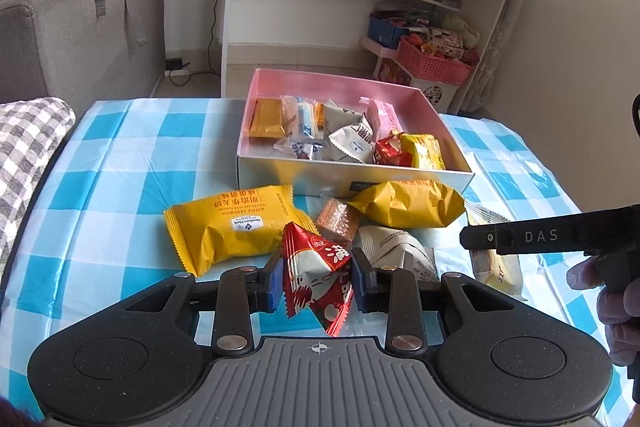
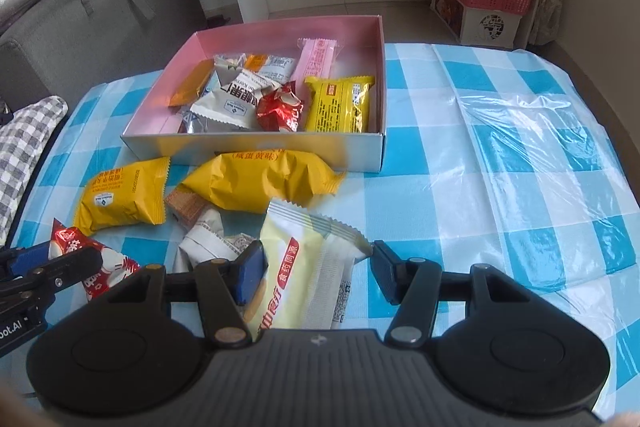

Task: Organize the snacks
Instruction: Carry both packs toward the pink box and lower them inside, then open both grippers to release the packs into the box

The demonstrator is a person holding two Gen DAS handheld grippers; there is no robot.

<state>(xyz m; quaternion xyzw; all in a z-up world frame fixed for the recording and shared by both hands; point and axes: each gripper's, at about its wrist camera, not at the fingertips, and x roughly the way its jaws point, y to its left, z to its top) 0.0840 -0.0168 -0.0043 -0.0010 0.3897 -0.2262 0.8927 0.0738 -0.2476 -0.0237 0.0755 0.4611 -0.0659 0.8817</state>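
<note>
At lower centre, left gripper point(image 1: 316, 281) is pinching the light, crinkly red snack packet point(image 1: 316, 279); right gripper point(image 2: 316, 273) is straddling the pale-yellow biscuit packet point(image 2: 296, 267), right pad clear—fragile, grip mid-body.

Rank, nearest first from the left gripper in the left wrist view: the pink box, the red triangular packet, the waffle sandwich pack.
1. Red triangular packet, clamped between the left gripper fingers.
2. Waffle sandwich pack, just beyond, left.
3. Pink box, farthest, right of centre.
</note>
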